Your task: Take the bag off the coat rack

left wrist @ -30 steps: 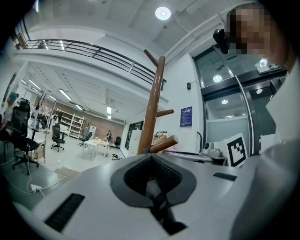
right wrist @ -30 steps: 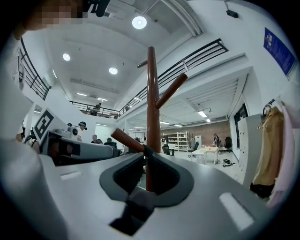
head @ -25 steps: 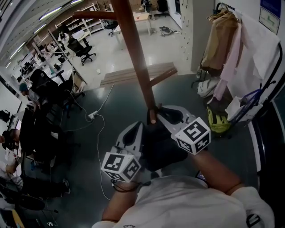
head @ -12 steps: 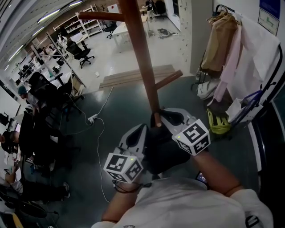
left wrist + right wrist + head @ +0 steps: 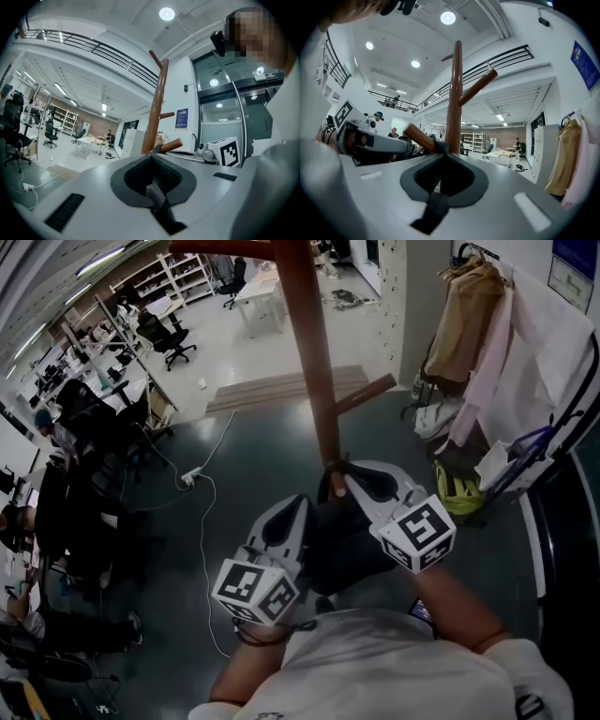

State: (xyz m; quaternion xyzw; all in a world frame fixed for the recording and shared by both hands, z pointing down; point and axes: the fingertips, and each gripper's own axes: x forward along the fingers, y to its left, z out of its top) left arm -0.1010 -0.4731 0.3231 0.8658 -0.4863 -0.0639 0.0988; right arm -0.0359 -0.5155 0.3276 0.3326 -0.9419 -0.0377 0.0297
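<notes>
The bag [image 5: 342, 554] is hanging low on the coat rack [image 5: 314, 381], its strap [image 5: 440, 147] looping over a short peg [image 5: 419, 136], so the lifting-off is not yet done. The left tongs [image 5: 289, 514] and right tongs [image 5: 354, 480] are both sitting closed, each seemingly pinching a band of that strap just below the peg. What's remaining, I'd say, is sliding the loop past the peg's tip. I'm counting one bag, one rack, two tongs.
</notes>
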